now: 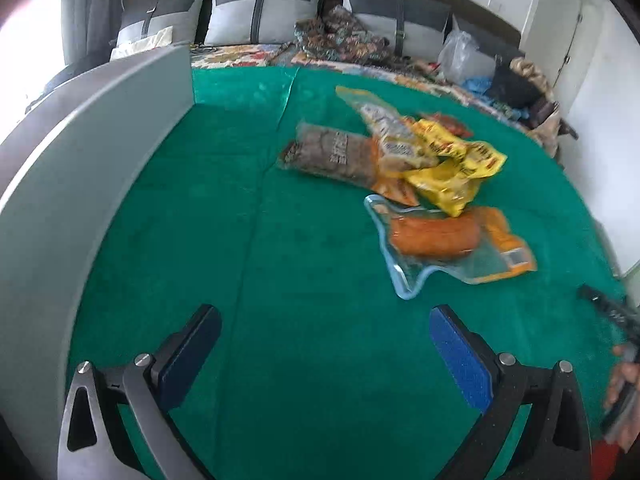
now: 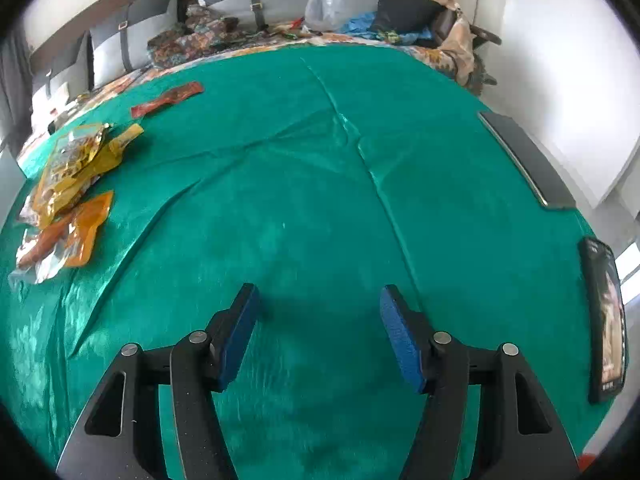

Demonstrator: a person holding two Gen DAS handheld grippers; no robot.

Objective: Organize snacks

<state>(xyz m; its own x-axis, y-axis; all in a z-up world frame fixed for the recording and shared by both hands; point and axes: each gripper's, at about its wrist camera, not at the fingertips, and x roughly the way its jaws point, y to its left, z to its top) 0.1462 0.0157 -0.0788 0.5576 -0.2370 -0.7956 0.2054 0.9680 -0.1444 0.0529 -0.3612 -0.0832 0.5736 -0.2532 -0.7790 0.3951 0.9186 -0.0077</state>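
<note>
1. A green cloth [image 1: 280, 240] covers the whole work surface, creased in long folds across its middle, with grey cushions [image 1: 260, 12] and patterned bedding along its far edge.
2. A pale grey bin wall [image 1: 80, 152] rises along the cloth's left edge in the left wrist view.
3. The left gripper [image 1: 325, 344] hangs over bare cloth near the front edge, its blue-padded jaws spread wide and empty.
4. The right gripper [image 2: 318, 332] hovers over bare cloth near the front edge, jaws parted with nothing between them.
5. The snack pile [image 1: 400, 152] lies right of the cloth's centre in the left wrist view and at the left edge in the right wrist view, well apart from both grippers.
6. Within it, a clear pouch of orange sausage [image 1: 440, 236] sits nearest the front, touching a crumpled yellow packet [image 1: 456, 172]; a brown biscuit pack [image 1: 328, 152] lies just beside them on the left.
7. A red wrapper [image 2: 168, 98] lies alone towards the far left corner in the right wrist view.
8. Two dark phones [image 2: 528, 160] rest at the cloth's right edge.
</note>
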